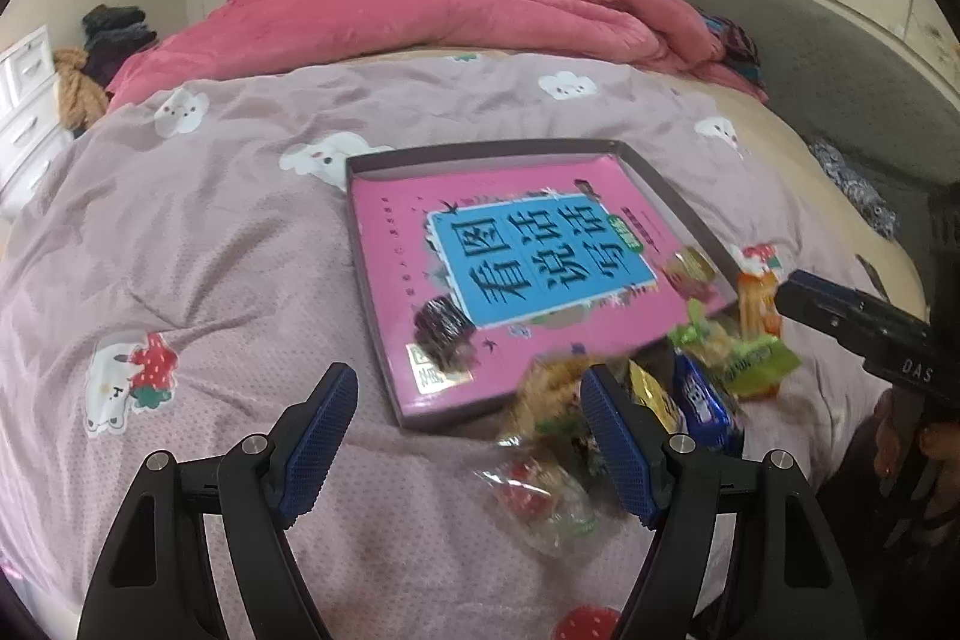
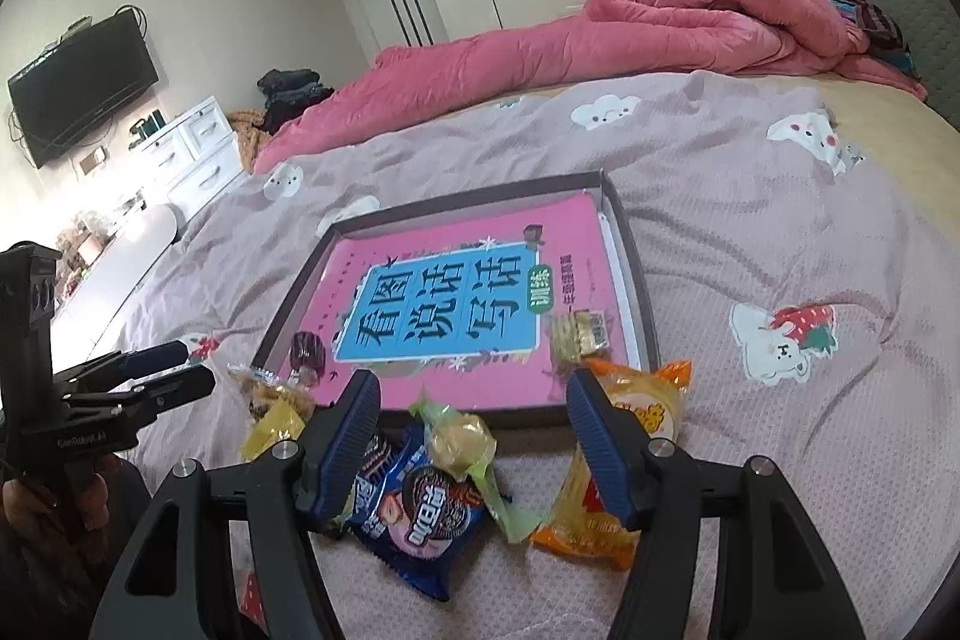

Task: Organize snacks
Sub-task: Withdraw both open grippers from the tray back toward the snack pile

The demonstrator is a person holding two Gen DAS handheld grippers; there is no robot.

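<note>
A shallow dark box lies on the bed with a pink book inside. A dark wrapped candy and a cracker packet rest on the book. Loose snacks lie heaped at the box's near edge: a blue cookie packet, a green-wrapped cake, an orange packet and a clear red-printed wrapper. My right gripper hangs open over the green cake and the blue packet, its pads clear of both. My left gripper stands open and empty beside the heap.
The lilac sheet with cloud prints covers the bed. A rolled pink quilt lies along the far side, with a grey headboard to the right. White drawers and a wall TV stand beyond the bed's left edge.
</note>
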